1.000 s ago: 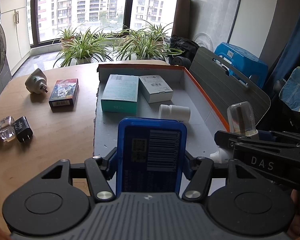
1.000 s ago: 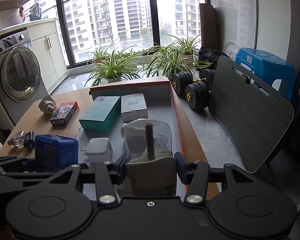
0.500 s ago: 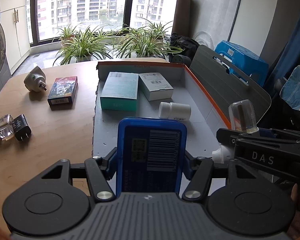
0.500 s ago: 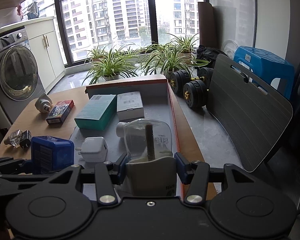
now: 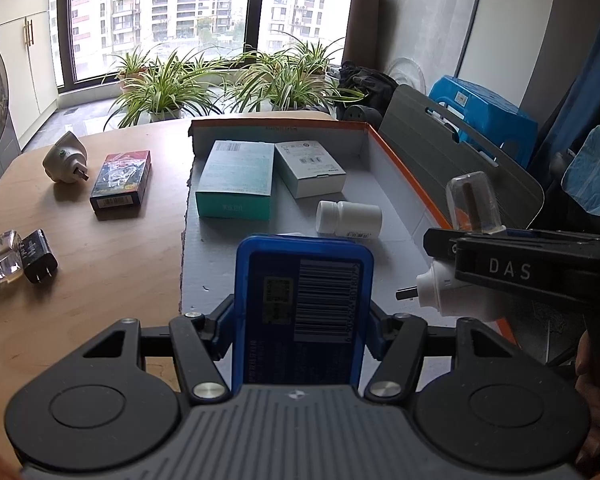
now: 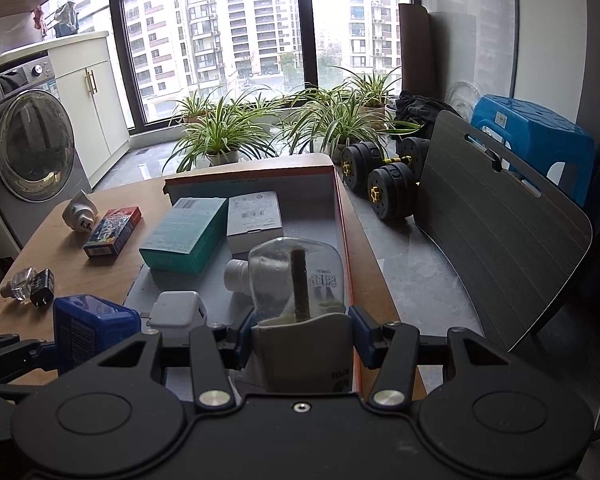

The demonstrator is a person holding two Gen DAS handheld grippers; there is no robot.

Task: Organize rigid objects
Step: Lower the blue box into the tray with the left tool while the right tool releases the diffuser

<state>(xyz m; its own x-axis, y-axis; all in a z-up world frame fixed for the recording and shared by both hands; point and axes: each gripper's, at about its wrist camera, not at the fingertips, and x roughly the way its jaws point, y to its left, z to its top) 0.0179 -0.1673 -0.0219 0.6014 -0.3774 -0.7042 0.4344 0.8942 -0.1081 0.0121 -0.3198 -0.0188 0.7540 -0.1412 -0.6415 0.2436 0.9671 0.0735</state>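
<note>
Both hands have crept a little toward the open cardboard box with the orange rim (image 5: 400, 168), so it looks lower in each view. Left gripper (image 5: 300, 320) squeezes a flat blue plastic case with a barcode (image 5: 304, 304), standing tall at the bottom middle. Right gripper (image 6: 300, 320) squeezes a clear-topped white bottle (image 6: 300, 300), also upright. The box lies straight ahead and below both; the right one already hangs over its near right side.
</note>
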